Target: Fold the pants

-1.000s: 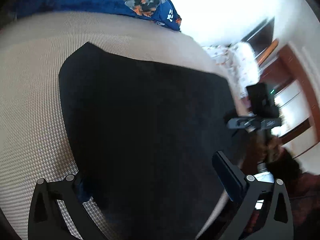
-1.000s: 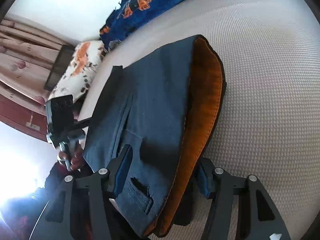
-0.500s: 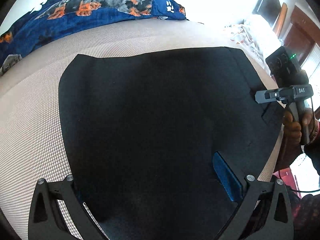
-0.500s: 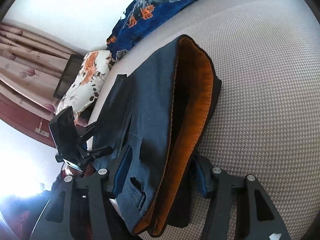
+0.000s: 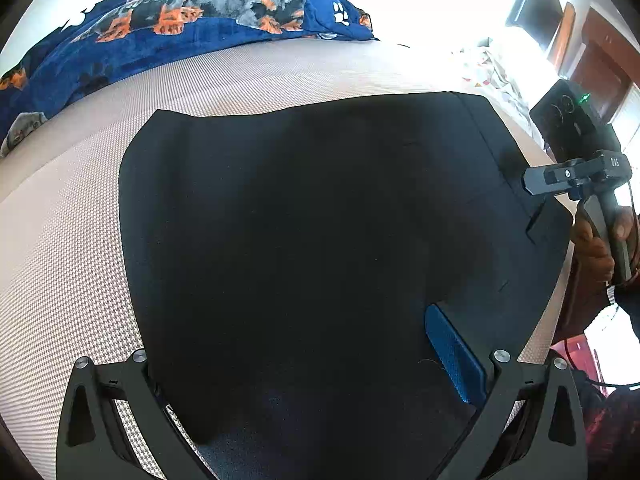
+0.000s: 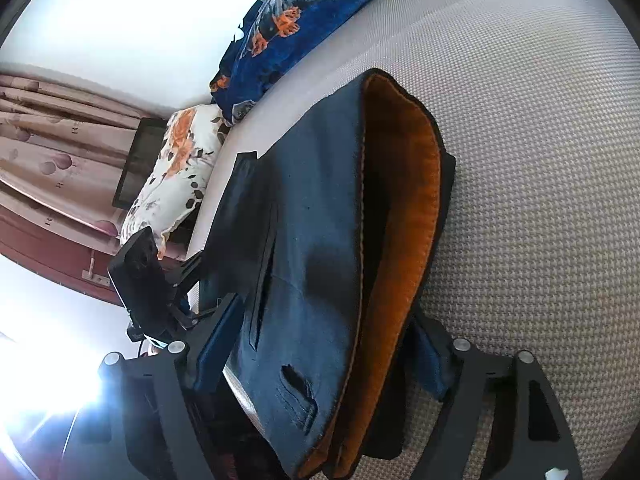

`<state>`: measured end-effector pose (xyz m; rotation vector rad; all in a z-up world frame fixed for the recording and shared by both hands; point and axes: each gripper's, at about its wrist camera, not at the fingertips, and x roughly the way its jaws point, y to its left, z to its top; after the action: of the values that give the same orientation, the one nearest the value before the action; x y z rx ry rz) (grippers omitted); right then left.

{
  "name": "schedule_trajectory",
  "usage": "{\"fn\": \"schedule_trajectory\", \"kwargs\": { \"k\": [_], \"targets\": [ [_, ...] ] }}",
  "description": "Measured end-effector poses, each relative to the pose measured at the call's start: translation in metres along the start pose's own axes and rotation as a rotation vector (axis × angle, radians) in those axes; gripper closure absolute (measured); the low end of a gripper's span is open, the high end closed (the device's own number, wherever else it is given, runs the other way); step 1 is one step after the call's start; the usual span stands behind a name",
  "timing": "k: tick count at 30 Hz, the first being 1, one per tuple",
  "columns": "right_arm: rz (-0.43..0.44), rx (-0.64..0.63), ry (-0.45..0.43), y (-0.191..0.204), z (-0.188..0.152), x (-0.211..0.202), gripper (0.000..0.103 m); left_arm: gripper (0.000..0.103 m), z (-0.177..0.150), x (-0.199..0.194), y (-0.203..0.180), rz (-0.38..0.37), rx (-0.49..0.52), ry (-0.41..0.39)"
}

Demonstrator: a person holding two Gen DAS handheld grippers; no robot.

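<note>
**On the bed, dark pants lie folded between two spread grippers**

On the woven beige mattress [image 5: 60, 260], the dark pants [image 5: 320, 240] lie flat as a broad folded panel, reaching toward the near edge of the bed. Seen from the right wrist, the same pants [image 6: 312, 240] show a navy outer face with a pocket slit and an orange lining [image 6: 404, 208] along the opened waistband (the lining faces up and to the right).

The left gripper [image 5: 316, 364] stands wide, its fingers on either side of the cloth at the near edge; the blue pad [image 5: 454, 352] of one finger rests on top of the fabric. The right gripper [image 6: 320, 344] is also spread wide, straddling the waistband end, one finger at each side of the pants; whether it pinches any cloth cannot be told.

Along the far edge of the bed lies a blue dog-print blanket [image 5: 180, 28]. A floral pillow [image 6: 176, 176] sits at the bed's corner beside pink curtains [image 6: 52, 128].
</note>
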<state>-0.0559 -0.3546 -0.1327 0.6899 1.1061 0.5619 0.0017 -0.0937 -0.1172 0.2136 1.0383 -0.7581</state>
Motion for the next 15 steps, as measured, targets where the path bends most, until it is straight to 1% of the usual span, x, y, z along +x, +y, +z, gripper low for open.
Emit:
{"fn": "schedule_trajectory", "kwargs": {
  "k": [3, 6, 8, 10, 12, 15],
  "targets": [
    [0.007, -0.001, 0.003, 0.001, 0.001, 0.001, 0.026, 0.001, 0.001, 0.000, 0.000, 0.000, 0.001, 0.001],
    [-0.018, -0.029, -0.003, 0.004, -0.001, 0.002, 0.029, 0.001, 0.001, 0.000, 0.000, 0.001, 0.001, 0.002],
    [-0.035, -0.040, -0.010, 0.005, -0.002, 0.002, 0.036, 0.001, 0.002, 0.000, 0.001, 0.001, 0.001, 0.006],
    [-0.079, -0.036, -0.010, 0.000, -0.002, 0.002, 0.064, 0.001, 0.003, -0.001, 0.002, -0.004, -0.003, 0.009],
    [-0.045, -0.011, -0.016, -0.007, -0.002, 0.000, 0.066, 0.001, 0.003, -0.002, 0.003, -0.013, -0.006, 0.017],
    [-0.034, -0.020, -0.020, -0.008, -0.003, 0.000, 0.066, 0.001, 0.005, -0.002, 0.005, -0.030, -0.005, 0.033]
  ]
}}
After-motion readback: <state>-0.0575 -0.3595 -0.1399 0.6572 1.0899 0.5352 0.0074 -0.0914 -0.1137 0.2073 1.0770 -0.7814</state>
